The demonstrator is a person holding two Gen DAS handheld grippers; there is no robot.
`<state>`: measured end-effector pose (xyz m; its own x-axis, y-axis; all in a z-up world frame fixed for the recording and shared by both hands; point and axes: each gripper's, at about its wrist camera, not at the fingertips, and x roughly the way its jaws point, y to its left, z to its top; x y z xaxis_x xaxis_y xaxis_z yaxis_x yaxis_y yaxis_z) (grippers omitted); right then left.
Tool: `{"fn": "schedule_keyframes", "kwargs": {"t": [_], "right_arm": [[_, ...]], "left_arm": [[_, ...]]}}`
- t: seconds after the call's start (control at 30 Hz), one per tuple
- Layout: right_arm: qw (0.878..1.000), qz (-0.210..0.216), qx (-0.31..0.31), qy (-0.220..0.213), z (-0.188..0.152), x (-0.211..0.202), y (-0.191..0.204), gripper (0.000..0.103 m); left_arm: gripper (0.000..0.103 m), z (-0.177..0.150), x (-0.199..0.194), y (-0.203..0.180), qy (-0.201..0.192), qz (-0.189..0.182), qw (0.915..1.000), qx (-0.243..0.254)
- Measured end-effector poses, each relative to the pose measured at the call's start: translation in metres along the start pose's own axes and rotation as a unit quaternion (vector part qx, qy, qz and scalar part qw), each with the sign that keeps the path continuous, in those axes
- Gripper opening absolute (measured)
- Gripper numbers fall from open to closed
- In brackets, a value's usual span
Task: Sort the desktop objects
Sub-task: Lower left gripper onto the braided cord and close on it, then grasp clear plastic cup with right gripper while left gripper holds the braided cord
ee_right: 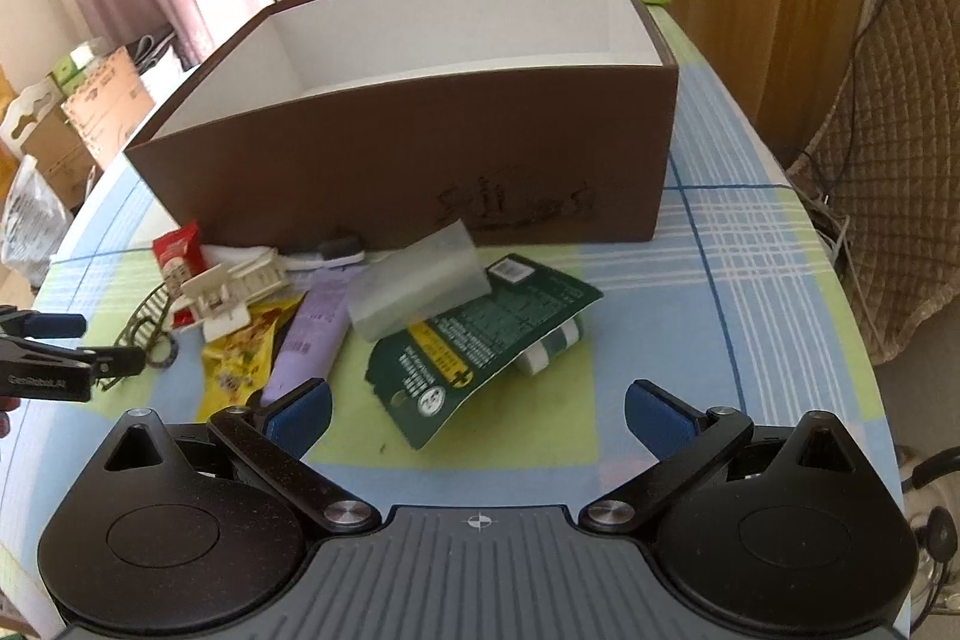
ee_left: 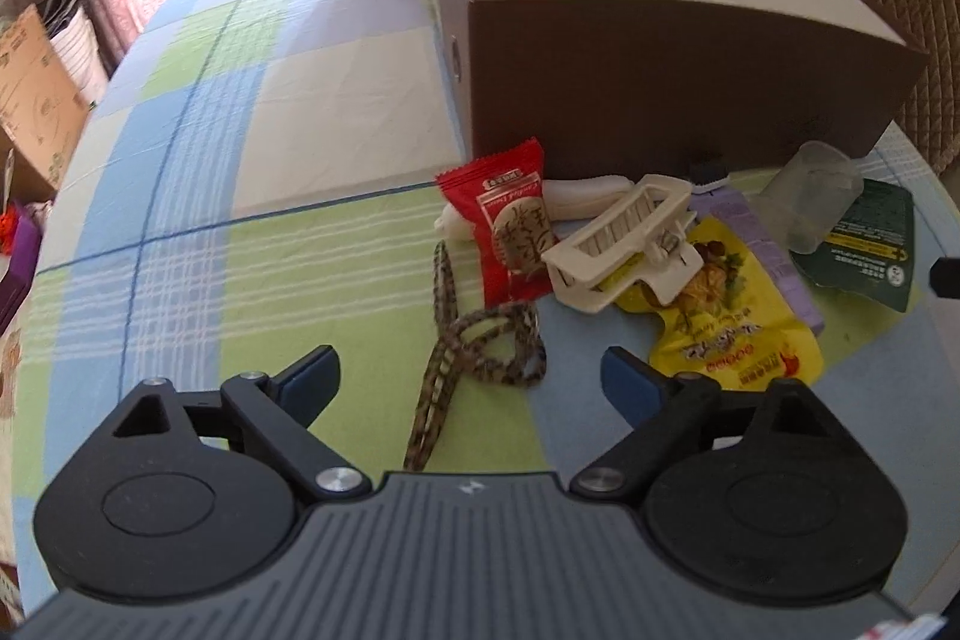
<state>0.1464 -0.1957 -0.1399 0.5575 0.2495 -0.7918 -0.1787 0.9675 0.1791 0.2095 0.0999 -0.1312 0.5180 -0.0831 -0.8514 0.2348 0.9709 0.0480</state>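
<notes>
Brown box (ee_right: 420,148), matte card, white-lined, rectangular

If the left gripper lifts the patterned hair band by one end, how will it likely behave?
The patterned hair band lies in loose, twisted loops, so it is probably soft and would dangle. It looks thin, so likely light. One loop lies near the red snack packet, which it might drag.

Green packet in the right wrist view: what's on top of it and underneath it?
A translucent plastic cup lies tipped on the green packet. A green-and-white striped roll pokes out beneath its right edge; the rest underneath is covered.
</notes>
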Motion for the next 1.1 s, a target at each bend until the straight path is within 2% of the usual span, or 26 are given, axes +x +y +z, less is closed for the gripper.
{"fn": "schedule_keyframes", "kwargs": {"t": [0.27,0.43,0.5,0.53,0.7,0.93,1.03,1.1], "right_arm": [[1.0,0.001,-0.008,-0.023,0.01,0.005,0.002,0.101],[0.998,0.011,-0.044,-0.037,0.018,0.016,0.014,0.101],[0.997,0.014,-0.063,-0.041,0.02,0.022,0.02,0.101],[0.996,0.016,-0.072,-0.043,0.021,0.025,0.022,0.101],[0.991,0.02,-0.122,-0.048,0.024,0.048,0.032,0.101],[0.982,0.001,-0.188,-0.035,0.024,0.079,0.042,0.1],[0.977,-0.002,-0.209,-0.029,0.024,0.088,0.045,0.086],[0.975,-0.007,-0.22,-0.022,0.024,0.093,0.046,0.081]], "left_arm": [[0.076,0.007,0.028,0.003,0.003,-0.01,0.9999,0.012],[0.059,0.003,0.037,0.011,0.0,-0.032,0.9995,0.005],[0.044,0.001,0.036,0.014,-0.009,-0.038,0.9992,0.007],[0.042,0.001,0.035,0.015,-0.012,-0.039,0.9991,0.007],[0.038,-0.006,0.031,0.037,-0.01,-0.046,0.9986,-0.026],[0.038,-0.025,0.018,0.074,0.0,-0.017,0.9973,-0.072],[0.038,-0.031,0.014,0.082,0.003,-0.013,0.9963,-0.085],[0.038,-0.033,0.012,0.086,0.003,-0.012,0.9958,-0.09]]}}
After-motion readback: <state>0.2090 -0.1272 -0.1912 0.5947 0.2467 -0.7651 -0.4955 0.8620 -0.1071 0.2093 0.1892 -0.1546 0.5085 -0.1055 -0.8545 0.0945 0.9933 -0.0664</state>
